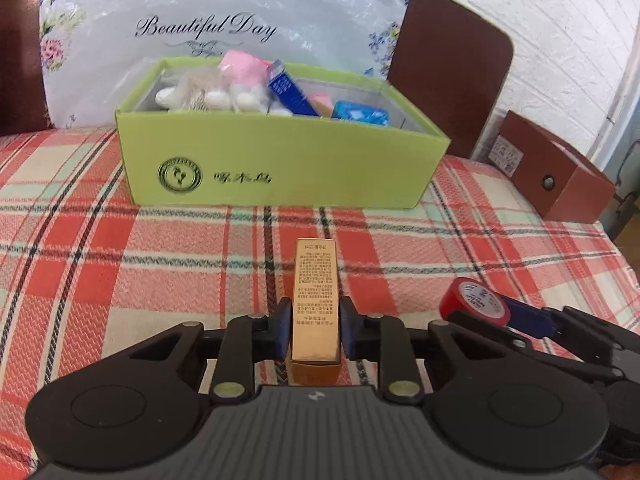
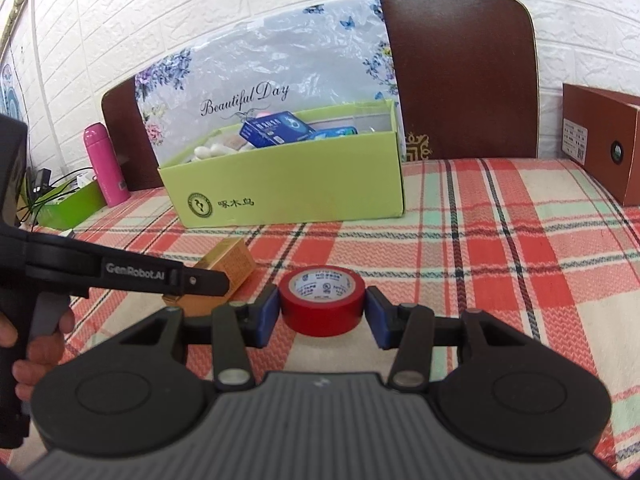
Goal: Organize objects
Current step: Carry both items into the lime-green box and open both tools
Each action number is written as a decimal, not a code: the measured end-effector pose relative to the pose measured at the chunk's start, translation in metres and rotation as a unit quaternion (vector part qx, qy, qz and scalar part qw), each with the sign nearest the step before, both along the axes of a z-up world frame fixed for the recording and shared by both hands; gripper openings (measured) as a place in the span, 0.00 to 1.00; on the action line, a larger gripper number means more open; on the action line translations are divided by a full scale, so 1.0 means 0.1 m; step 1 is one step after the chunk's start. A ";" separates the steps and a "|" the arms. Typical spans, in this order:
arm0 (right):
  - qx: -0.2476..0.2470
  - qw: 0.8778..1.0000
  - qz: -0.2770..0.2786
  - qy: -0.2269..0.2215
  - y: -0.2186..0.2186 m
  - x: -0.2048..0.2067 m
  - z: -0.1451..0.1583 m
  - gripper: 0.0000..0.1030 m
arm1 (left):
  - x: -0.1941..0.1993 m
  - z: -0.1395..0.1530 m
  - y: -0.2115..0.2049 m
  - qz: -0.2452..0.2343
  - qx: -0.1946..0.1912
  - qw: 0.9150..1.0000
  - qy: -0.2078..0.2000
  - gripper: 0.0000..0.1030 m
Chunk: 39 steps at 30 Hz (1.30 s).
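My left gripper [image 1: 315, 322] is shut on a slim gold carton [image 1: 316, 296] that points away from me, low over the plaid cloth. The carton also shows in the right wrist view [image 2: 230, 264]. My right gripper [image 2: 322, 306] is shut on a red tape roll [image 2: 322, 300], which also shows at the right of the left wrist view [image 1: 474, 300]. An open green box [image 1: 280, 160] stands ahead on the cloth, holding a blue carton [image 1: 290, 90], a pink item [image 1: 242, 66], white items and a blue packet [image 1: 360, 114]. The green box shows in the right wrist view too [image 2: 288, 184].
A brown box [image 1: 560, 172] lies at the right edge of the cloth [image 2: 600, 144]. A floral plastic bag [image 1: 220, 28] leans on the brown headboard [image 2: 460, 76] behind the green box. A pink bottle [image 2: 102, 164] and a small green tray [image 2: 68, 204] stand at the far left.
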State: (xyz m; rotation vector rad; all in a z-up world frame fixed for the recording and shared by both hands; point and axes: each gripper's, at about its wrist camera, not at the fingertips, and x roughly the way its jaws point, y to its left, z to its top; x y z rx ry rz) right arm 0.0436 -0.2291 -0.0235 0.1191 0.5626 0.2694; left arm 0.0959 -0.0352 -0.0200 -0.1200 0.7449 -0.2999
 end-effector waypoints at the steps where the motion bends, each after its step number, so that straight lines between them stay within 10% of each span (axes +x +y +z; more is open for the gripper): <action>1: -0.001 1.000 0.001 -0.004 0.00 0.01 0.03 0.44 | -0.01 0.06 0.01 -0.003 -0.002 1.000 -0.007 0.24; 18: -0.048 0.990 0.028 -0.127 0.23 0.79 0.77 0.44 | 0.50 0.96 0.23 0.014 -0.017 0.994 -0.108 0.24; 28: -0.090 0.981 0.030 -0.168 0.51 1.69 0.64 0.47 | 1.15 1.00 0.32 0.023 0.008 0.993 -0.118 0.24; 29: -0.097 0.980 0.028 -0.170 0.52 1.76 0.58 0.55 | 1.19 0.96 0.32 0.026 0.016 0.991 -0.127 0.27; 31: -0.116 0.981 0.016 -0.154 0.54 1.81 0.49 0.91 | 1.21 0.87 0.32 0.043 0.040 0.989 -0.134 0.82; 39: -0.077 0.990 0.007 -0.120 0.38 1.34 0.14 1.00 | 0.85 0.63 0.47 0.061 0.025 0.989 -0.135 0.87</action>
